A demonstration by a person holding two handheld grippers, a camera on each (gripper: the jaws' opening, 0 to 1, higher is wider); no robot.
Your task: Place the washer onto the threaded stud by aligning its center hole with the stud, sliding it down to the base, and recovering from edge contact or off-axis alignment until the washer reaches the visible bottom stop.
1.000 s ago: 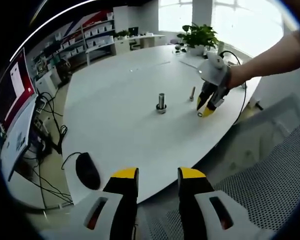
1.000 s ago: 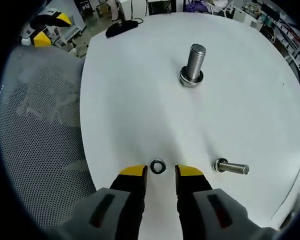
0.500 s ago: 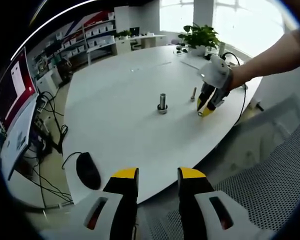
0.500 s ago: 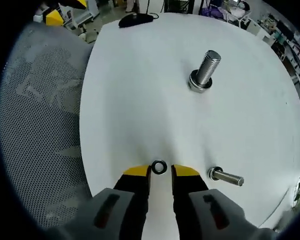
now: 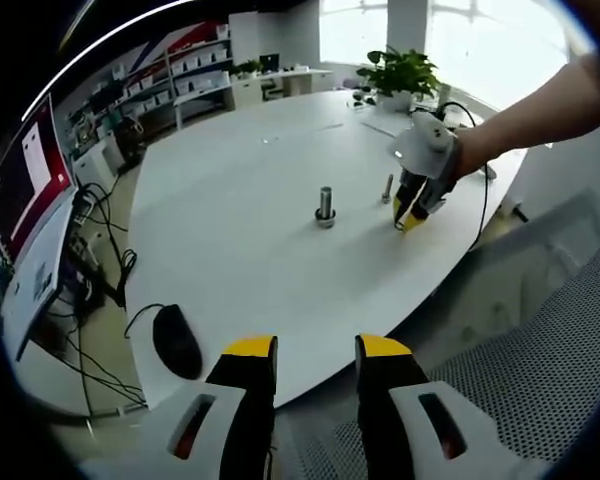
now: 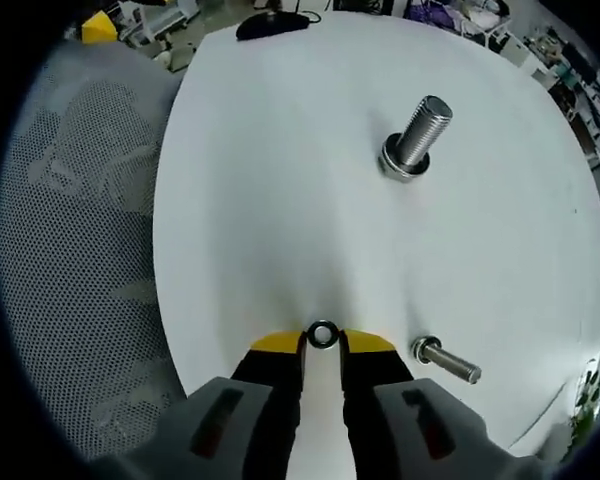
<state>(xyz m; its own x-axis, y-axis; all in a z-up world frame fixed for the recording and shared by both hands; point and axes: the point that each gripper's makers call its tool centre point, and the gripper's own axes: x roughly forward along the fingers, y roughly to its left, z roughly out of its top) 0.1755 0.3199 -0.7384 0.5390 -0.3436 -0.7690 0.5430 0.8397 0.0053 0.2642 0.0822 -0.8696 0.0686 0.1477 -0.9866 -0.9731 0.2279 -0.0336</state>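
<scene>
Two jaws of the right gripper (image 6: 322, 343) are narrowing around the washer (image 6: 322, 335) lying flat on the table (image 6: 280, 200), tighter than before; pickup appears imminent. Stud (image 6: 417, 139) stands well apart. Left gripper (image 5: 316, 347) is idling open, empty.

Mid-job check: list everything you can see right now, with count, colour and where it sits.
washer: one, dark metal ring, flat on the table between the right gripper's yellow tips
threaded stud: one, silver, upright mid-table with a ring at its base
bolt: one, silver, lying on its side right of the washer
table: one, white, round-edged
mouse: one, black, at the table's near edge in the left gripper view
potted plant: one, green, far side of the table
mesh chair: one, grey, beside the table
left gripper: yellow tips, apart, off the table
right gripper: yellow tips, closely flanking the washer; grip uncertain
</scene>
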